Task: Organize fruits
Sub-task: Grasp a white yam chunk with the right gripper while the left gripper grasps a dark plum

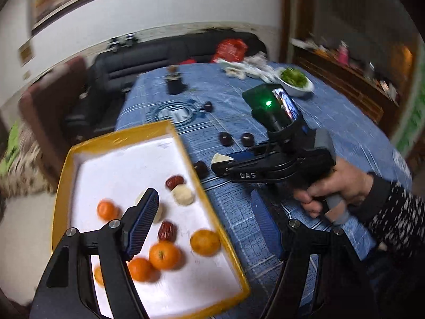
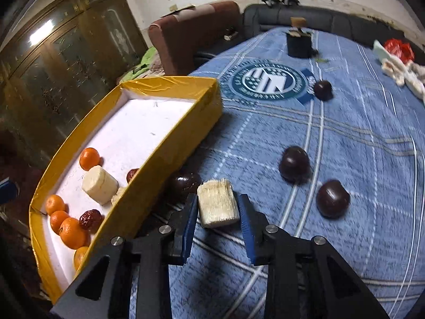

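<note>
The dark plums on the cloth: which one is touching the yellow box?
The plum just left of the white chunk in the right gripper; it rests against the box wall. The others lie apart on open cloth.

your right gripper [image 2: 218, 222] sits just beside the yellow tray [image 2: 170, 143], whose tall near wall rises between it and the tray floor. a dark plum [image 2: 183, 184] lies against that wall, right ahead of the left finger. two more plums [image 2: 294, 163] lie on the blue tablecloth [image 2: 358, 138] to the right, near each other, with bare cloth around them. inside the tray, oranges [image 2: 71, 232], red dates [image 2: 90, 219] and a pale chunk [image 2: 99, 188] crowd the near end; the far end is bare white. your left gripper [image 1: 204, 223] straddles the tray's right rim [image 1: 209, 199], one finger above the oranges, with your right hand [image 1: 342, 186] close by on its right.
</note>
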